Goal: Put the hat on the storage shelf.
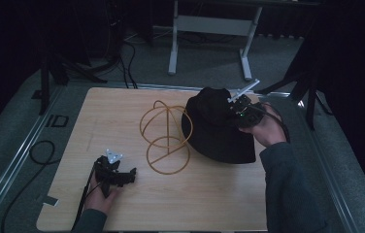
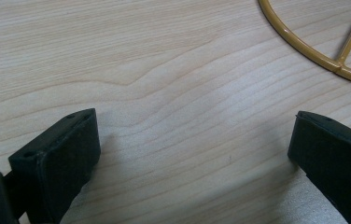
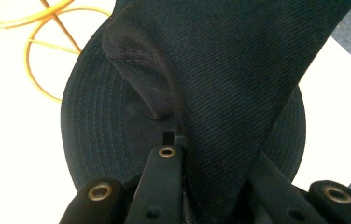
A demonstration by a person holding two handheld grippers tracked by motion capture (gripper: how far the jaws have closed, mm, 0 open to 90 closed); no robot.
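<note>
"ID" on the floor [image 1: 57,121].

One black hat [image 1: 217,128]. One yellow wire stand [image 1: 166,138] (two rings joined by rods). Two grippers: left gripper [image 1: 131,175], right gripper [image 1: 232,108]. One wooden worktop [image 1: 195,194]. Two hands in view.

A pale wooden tabletop [image 1: 180,204] sits at the centre of a dim room, framed by metal rails [image 1: 15,155] over grey carpet [image 1: 209,68]. At 12 o'clock stands a white-legged desk frame [image 1: 209,29]. Black cables [image 1: 122,63] trail at 11 o'clock and loop at 9 o'clock. Dark stands [image 1: 311,97] flank the 2 o'clock edge; beyond lies blackness.
</note>
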